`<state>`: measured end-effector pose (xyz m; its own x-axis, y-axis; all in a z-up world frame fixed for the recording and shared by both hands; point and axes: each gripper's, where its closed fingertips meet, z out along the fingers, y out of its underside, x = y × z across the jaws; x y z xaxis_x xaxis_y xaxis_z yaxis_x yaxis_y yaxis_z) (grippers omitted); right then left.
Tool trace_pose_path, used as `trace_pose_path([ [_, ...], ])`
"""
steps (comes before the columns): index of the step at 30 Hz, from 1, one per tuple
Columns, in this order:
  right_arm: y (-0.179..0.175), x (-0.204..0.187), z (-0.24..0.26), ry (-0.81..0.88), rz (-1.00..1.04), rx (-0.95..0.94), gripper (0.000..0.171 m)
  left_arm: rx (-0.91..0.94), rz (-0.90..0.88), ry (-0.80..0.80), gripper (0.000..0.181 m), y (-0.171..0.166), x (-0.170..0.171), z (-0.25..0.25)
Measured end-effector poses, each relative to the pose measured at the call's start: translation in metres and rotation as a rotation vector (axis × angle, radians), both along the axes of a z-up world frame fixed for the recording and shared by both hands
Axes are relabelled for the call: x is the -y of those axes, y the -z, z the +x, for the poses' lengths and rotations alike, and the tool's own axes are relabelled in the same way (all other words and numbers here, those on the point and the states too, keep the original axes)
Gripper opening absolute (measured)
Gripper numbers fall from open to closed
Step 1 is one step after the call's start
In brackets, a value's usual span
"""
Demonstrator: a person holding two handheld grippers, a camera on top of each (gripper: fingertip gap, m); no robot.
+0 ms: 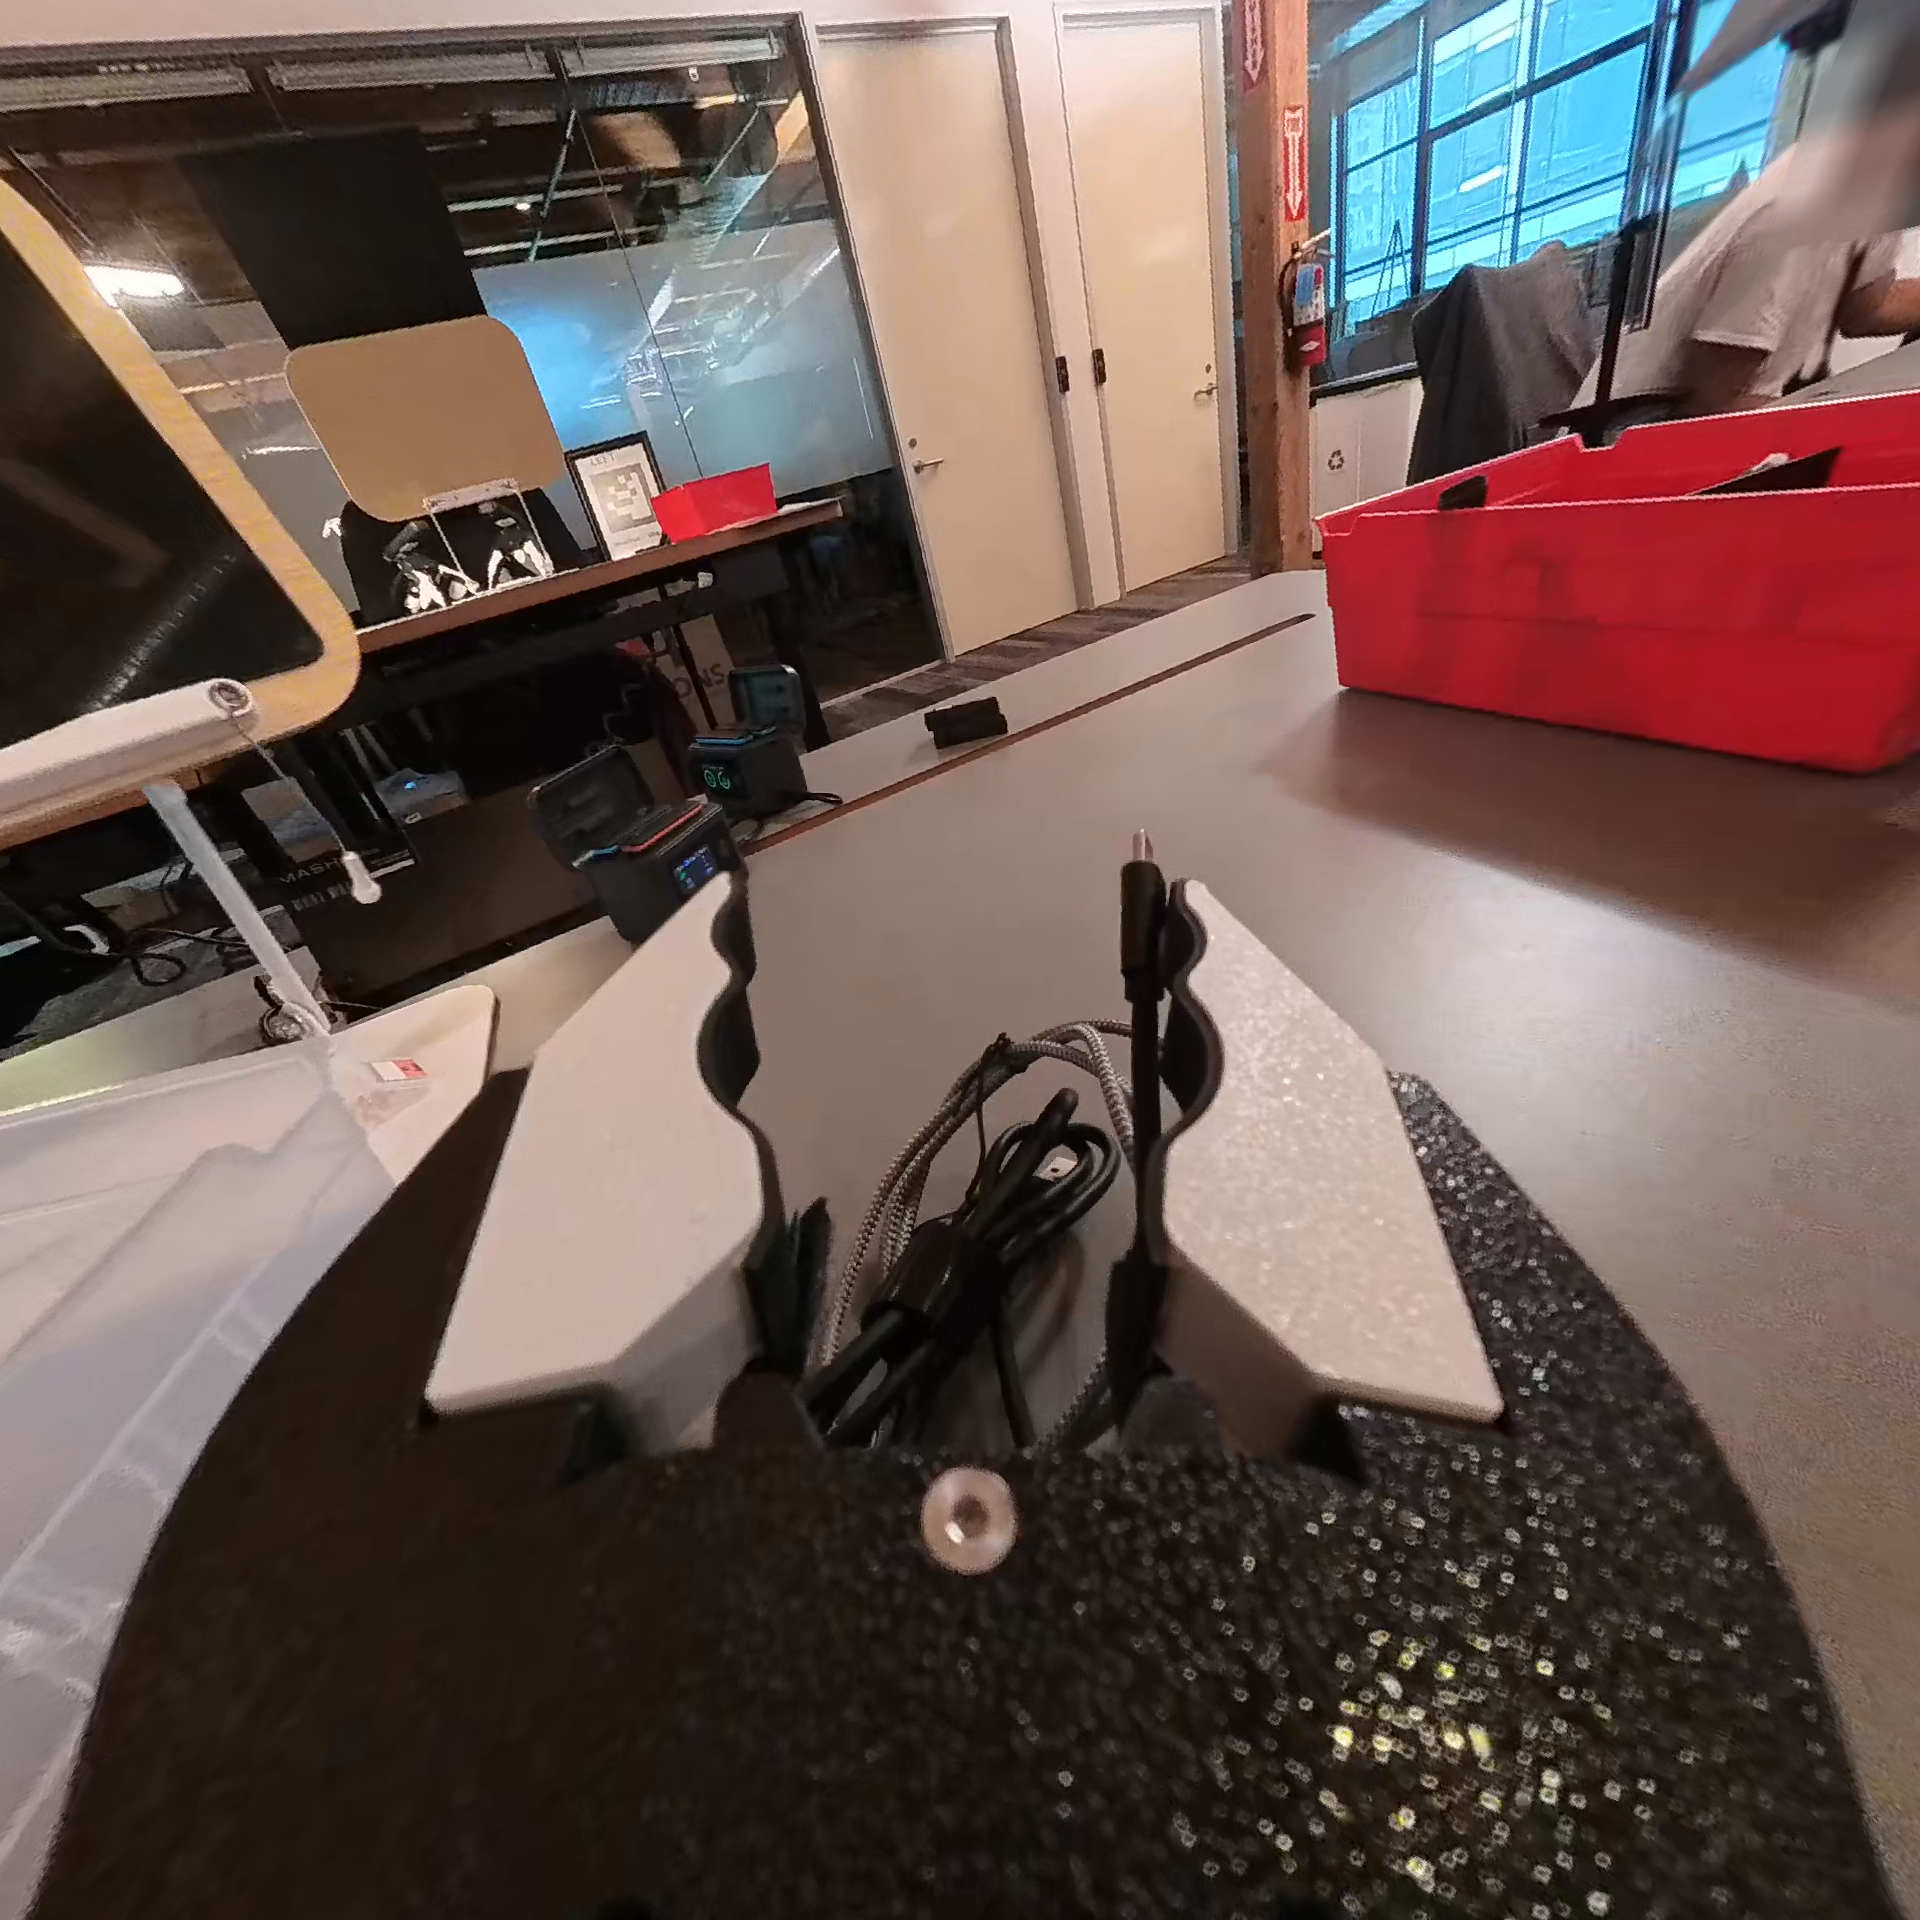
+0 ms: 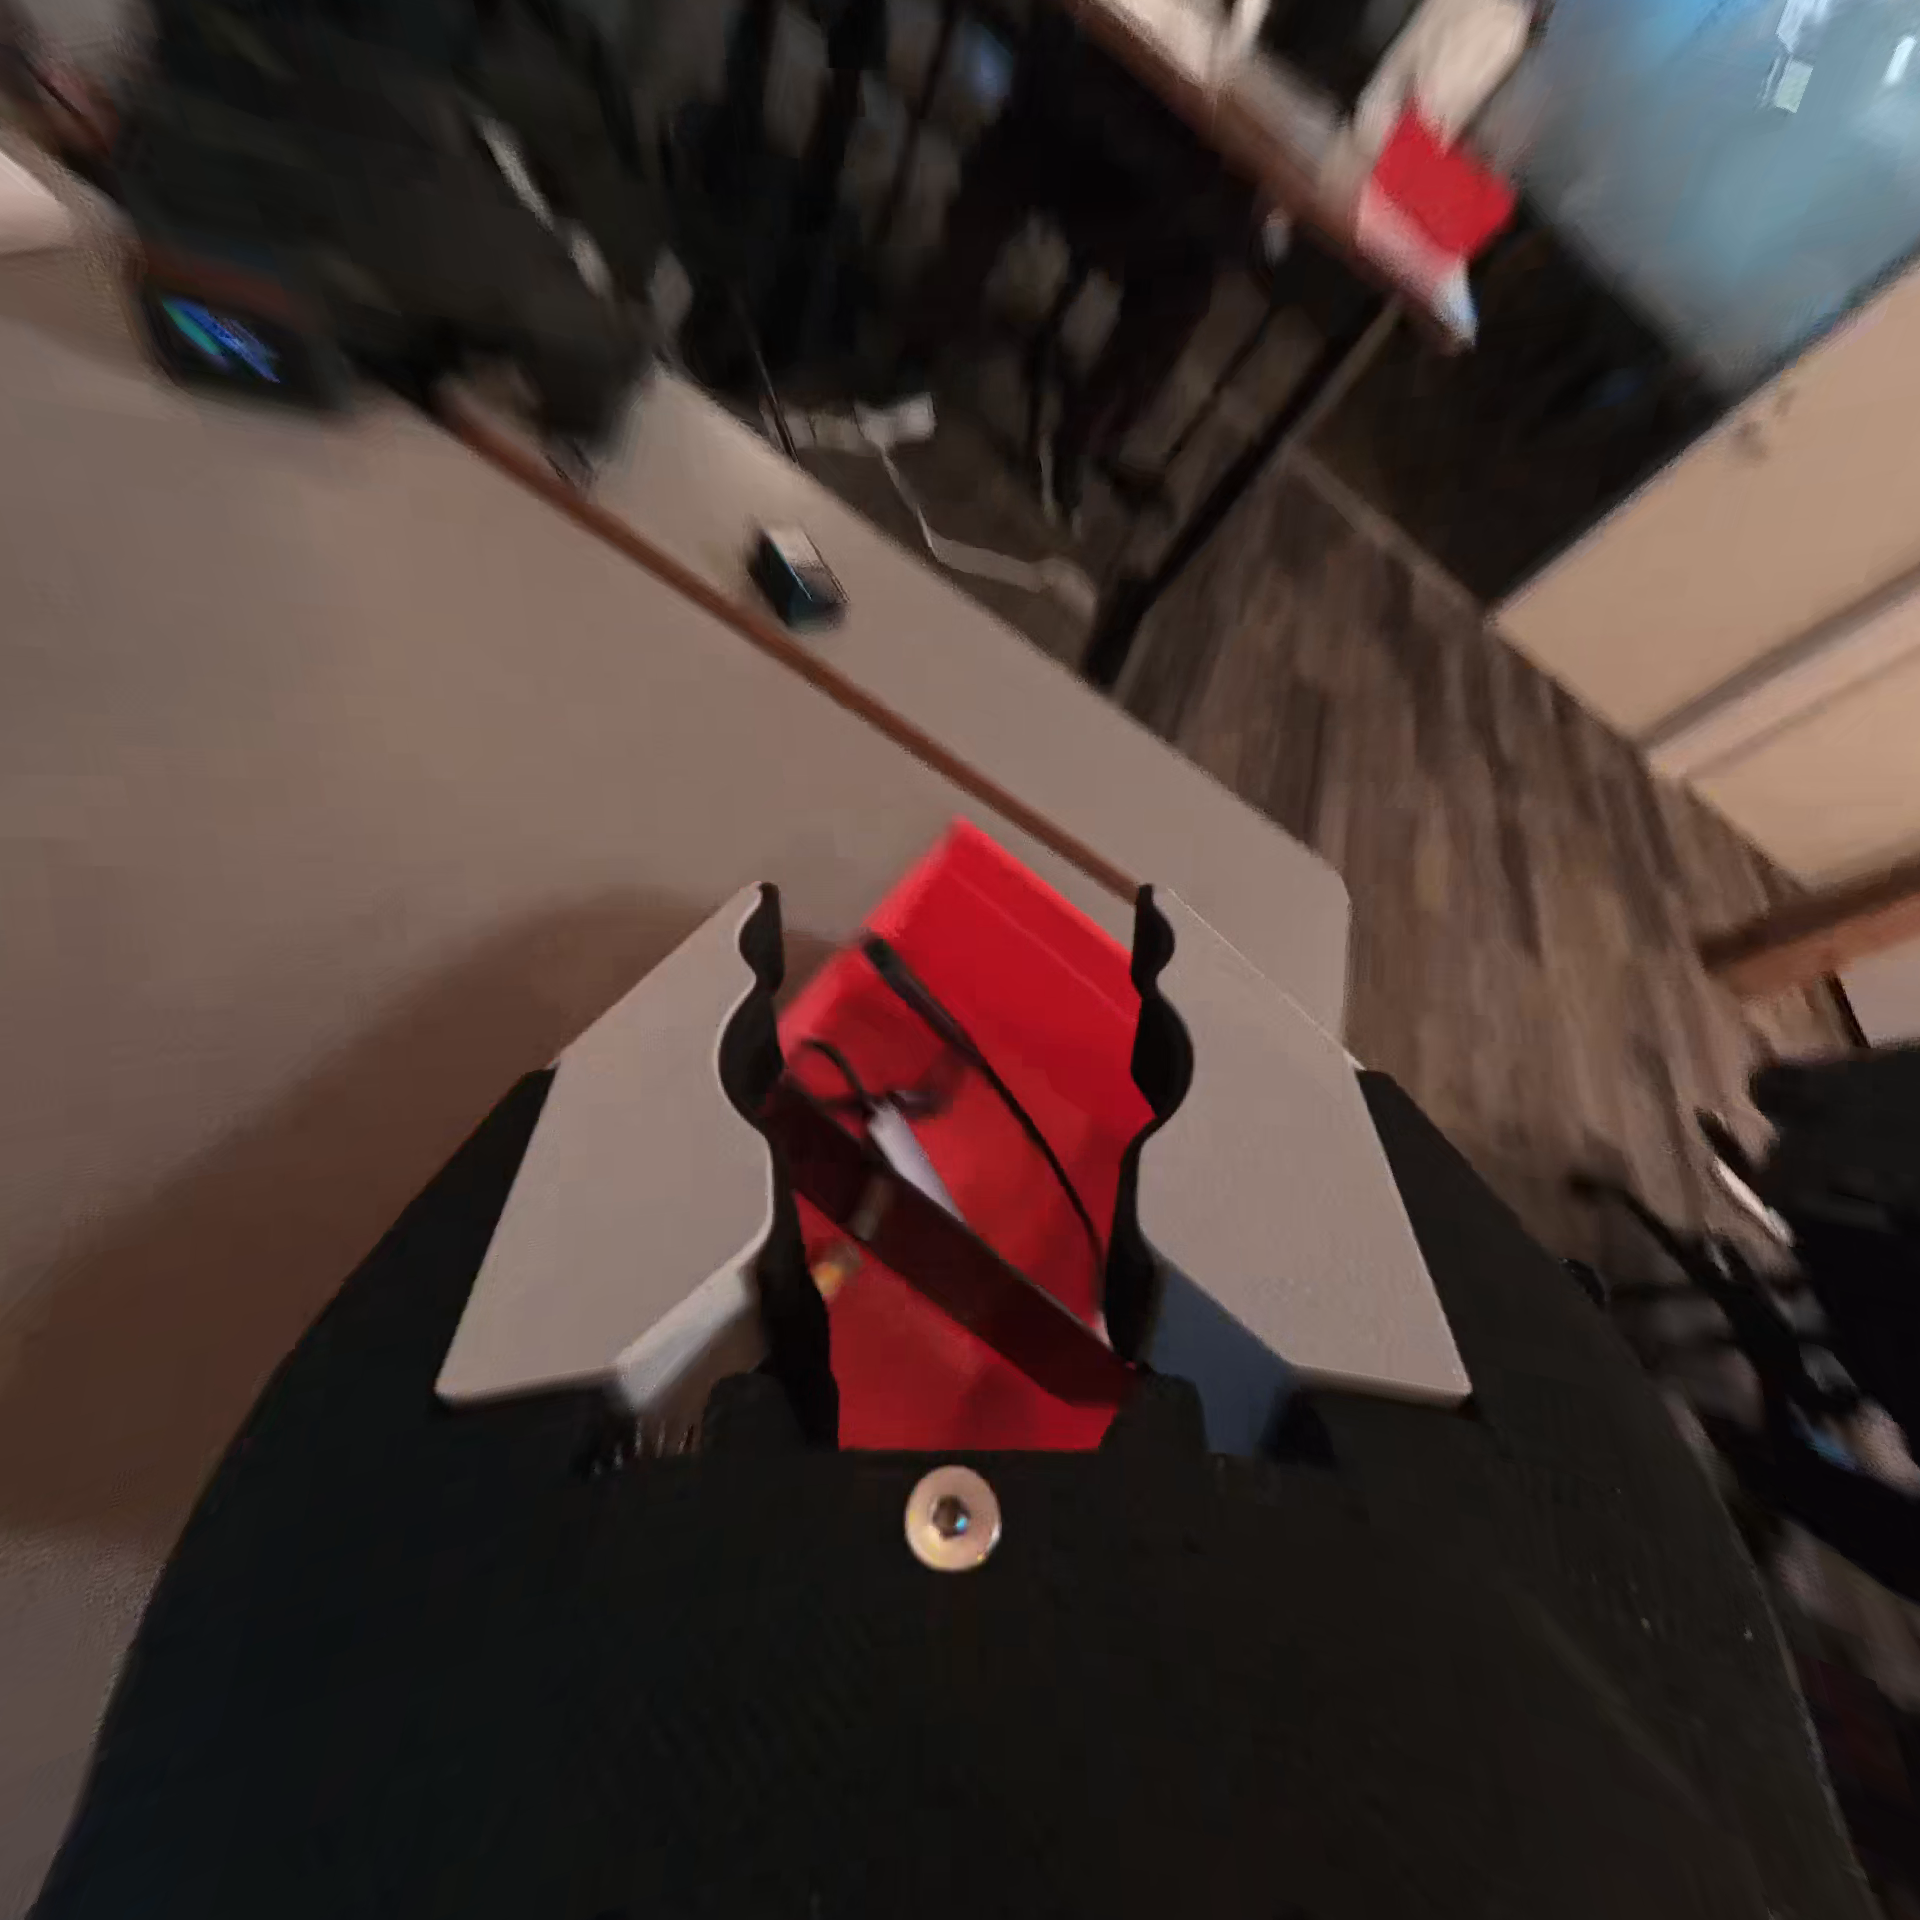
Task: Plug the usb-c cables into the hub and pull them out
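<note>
In the left wrist view my left gripper (image 1: 956,894) is open, with its fingers wide apart low over the grey table (image 1: 1507,987). A black usb-c cable (image 1: 1140,914) stands upright against the inner pad of the right finger, plug tip up. A bundle of black and grey braided cables (image 1: 987,1174) lies on the table between the fingers. In the blurred right wrist view my right gripper (image 2: 951,904) is open above a red bin (image 2: 997,997) that holds a thin black cable (image 2: 997,1081) and a dark strap. I cannot make out a hub.
The red bin (image 1: 1621,603) stands at the back right of the table. A translucent white container (image 1: 156,1299) is at the left. Dark charging cases (image 1: 665,852) and a small black block (image 1: 966,722) sit farther back. A person (image 1: 1766,281) is behind the bin. The gap from one gripper's tips to the other's is roughly 40 centimeters.
</note>
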<state>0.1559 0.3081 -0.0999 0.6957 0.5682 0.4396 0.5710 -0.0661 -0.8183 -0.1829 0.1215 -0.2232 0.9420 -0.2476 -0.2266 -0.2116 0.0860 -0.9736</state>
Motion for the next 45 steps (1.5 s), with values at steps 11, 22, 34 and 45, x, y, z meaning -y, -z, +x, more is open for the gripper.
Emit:
trace_pose_path([
  [11,0.111,0.162,-0.23,-0.779,-0.189,-0.041,0.061,0.056,0.153,-0.119,0.074,-0.023,0.014,-0.027],
  [22,0.175,0.2,-0.309,-0.973,-0.115,0.167,0.064,0.015,0.191,-0.131,0.066,-0.025,0.016,-0.044],
  [34,0.149,0.183,-0.296,-0.889,0.217,0.248,0.003,0.104,0.313,-0.131,0.072,-0.045,0.03,-0.051],
  [45,0.048,0.126,-0.221,-0.573,0.127,-0.242,0.002,-0.009,0.199,-0.022,0.074,-0.025,0.014,-0.017],
])
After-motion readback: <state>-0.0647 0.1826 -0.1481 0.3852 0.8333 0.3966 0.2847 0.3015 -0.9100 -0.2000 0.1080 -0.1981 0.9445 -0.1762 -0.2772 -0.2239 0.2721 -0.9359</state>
